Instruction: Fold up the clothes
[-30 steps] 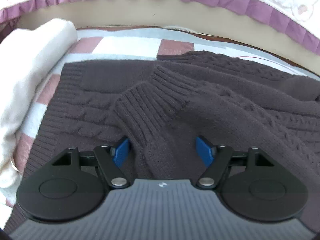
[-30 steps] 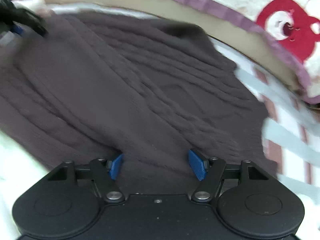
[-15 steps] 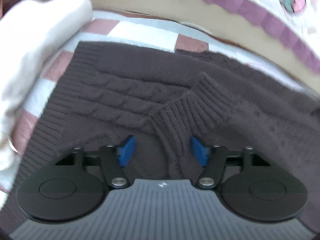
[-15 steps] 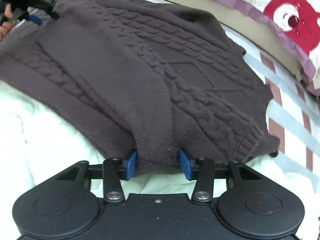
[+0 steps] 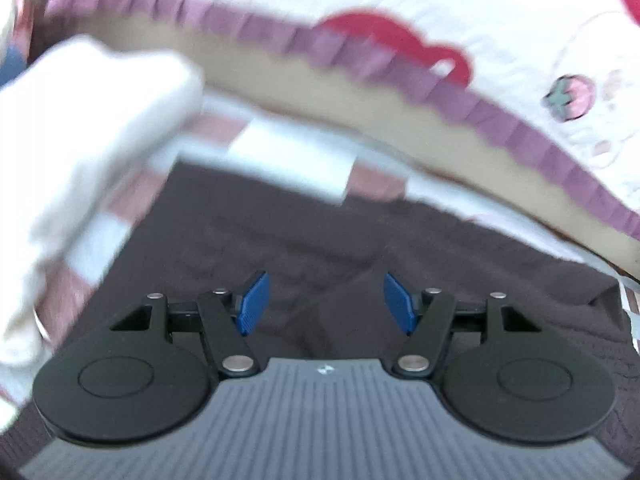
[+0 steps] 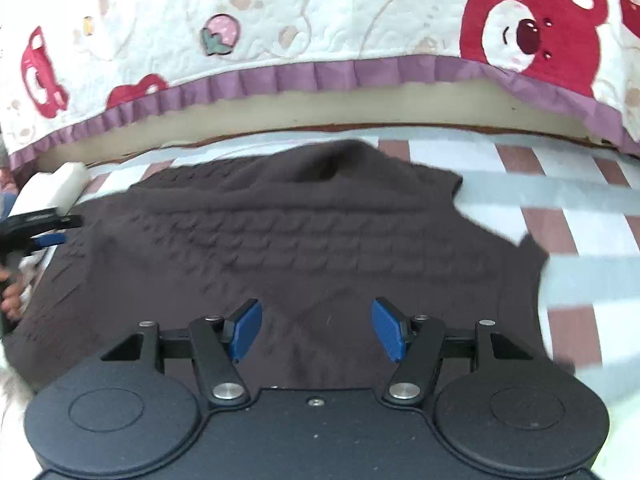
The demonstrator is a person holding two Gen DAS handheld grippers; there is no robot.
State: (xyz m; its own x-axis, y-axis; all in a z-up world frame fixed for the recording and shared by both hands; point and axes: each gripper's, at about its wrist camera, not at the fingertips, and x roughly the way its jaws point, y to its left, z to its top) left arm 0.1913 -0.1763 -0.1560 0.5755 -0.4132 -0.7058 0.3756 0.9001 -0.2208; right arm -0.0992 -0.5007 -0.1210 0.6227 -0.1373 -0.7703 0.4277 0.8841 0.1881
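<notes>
Sweater (image 6: 304, 232), dark brown and knitted with rope-like bumps, lies spread flat right under and in front of both grippers, on a cloth with red and white squares (image 6: 560, 216). Left gripper (image 5: 324, 300) has its blue pads apart and opening wider, with nothing pinched between them. Right gripper (image 6: 316, 330) is the same: pads apart, opening, only the sweater below them. Past the sweater hangs a white quilt with red bears (image 6: 532, 28) and a purple frill. A soft white cloth (image 5: 88, 128) sits to the left of the left gripper, but it looks blurry.
</notes>
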